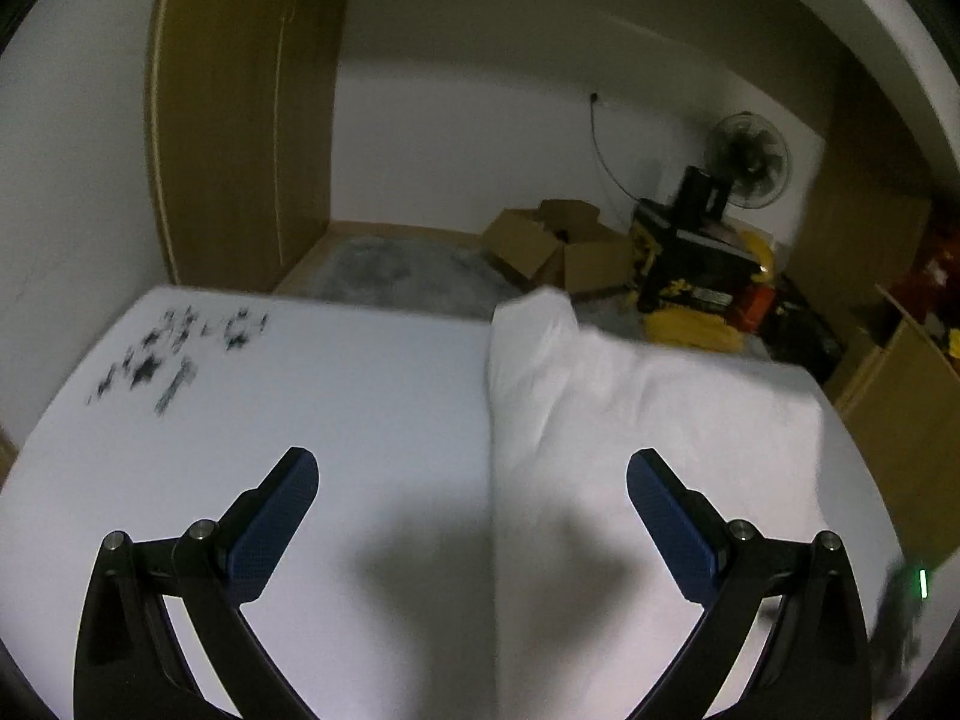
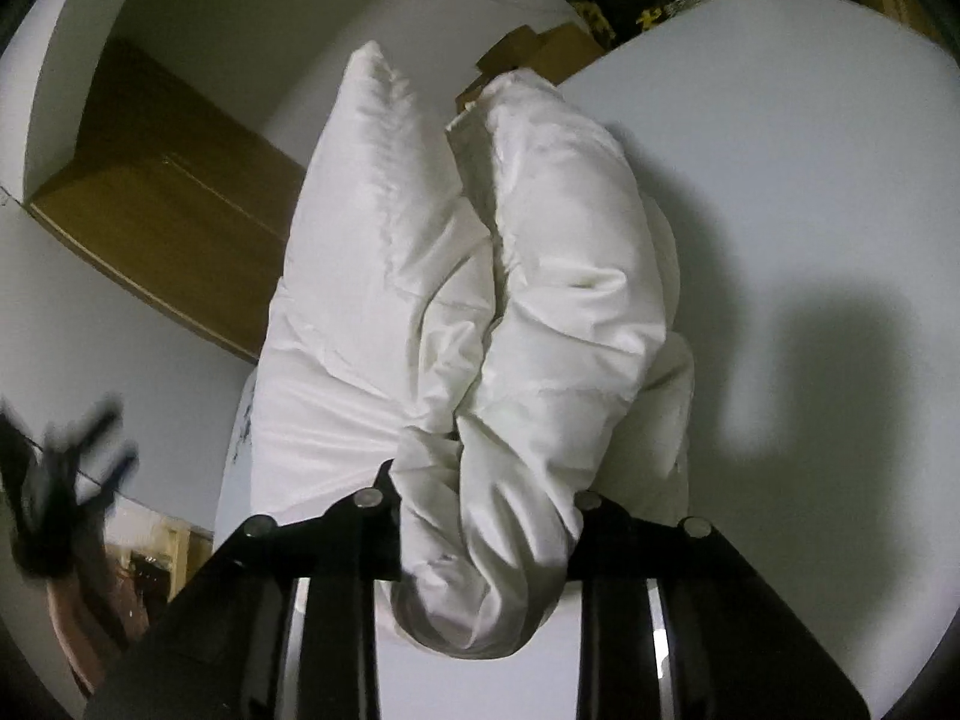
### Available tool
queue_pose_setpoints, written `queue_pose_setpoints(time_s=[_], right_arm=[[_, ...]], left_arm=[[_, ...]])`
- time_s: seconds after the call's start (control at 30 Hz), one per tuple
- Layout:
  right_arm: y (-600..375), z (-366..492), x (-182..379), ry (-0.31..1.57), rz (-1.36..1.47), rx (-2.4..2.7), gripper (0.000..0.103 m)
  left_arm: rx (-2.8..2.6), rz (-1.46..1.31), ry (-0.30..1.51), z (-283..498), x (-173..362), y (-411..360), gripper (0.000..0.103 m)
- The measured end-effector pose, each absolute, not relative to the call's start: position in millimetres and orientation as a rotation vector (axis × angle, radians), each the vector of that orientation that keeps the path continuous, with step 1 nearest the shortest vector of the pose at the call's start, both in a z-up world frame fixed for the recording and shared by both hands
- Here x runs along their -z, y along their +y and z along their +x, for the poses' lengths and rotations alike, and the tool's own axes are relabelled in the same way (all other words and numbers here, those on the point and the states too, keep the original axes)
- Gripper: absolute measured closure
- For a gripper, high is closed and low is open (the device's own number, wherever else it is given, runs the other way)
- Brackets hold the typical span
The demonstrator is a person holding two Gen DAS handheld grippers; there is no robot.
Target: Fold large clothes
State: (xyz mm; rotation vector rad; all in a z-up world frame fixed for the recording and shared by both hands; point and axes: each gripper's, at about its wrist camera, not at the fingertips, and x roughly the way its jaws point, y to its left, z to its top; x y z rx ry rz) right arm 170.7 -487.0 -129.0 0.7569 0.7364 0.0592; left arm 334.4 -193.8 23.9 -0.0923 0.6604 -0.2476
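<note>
- From the left wrist view, my left gripper stood with its jaws spread wide and nothing between them; the blue pads hung above the white table, not touching it.
- The white garment lay on the table to the right of that gripper's midline, its straight left edge running from the near side towards the table's far edge.
- One corner of the garment was raised at the table's far edge; the rest lay fairly flat with soft creases.
- A cluster of dark ink-like marks sat on the table's far left corner, well apart from the garment.
- From the right wrist view, my right gripper was pinching a bunched fold of the white garment; cloth filled the gap between the jaws and spilled below them.
- The fingertips themselves were hidden by the cloth.
- The held part was lifted off the table and rose in two puffy lobes ahead of the gripper.
- Beyond the table's far edge: cardboard boxes, a standing fan and a wooden wardrobe.
- A blurred dark shape showed left of the table in the right wrist view; I could not tell what it was.
</note>
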Motion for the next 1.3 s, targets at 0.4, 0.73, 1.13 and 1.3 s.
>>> queue_pose_setpoints(time_s=[0.4,0.73,1.13,1.3], right_arm=[[-501,182,143,0.723,0.731,-0.131,0.07],[-483,181,134,0.712,0.603,-0.095,0.061],[-492,131,66,0.638,0.547,0.073,0.037],[-459,165,-27,0.477,0.421,0.121,0.011]], left_arm=[[0.223,0.199,0.712,446,72,-363,0.0],[0.126,0.289,0.763,467,128,-380,0.0],[0.265,-0.028,0.872,471,73,-300,0.0],[0.131,-0.025,0.787,482,40,-276,0.0]])
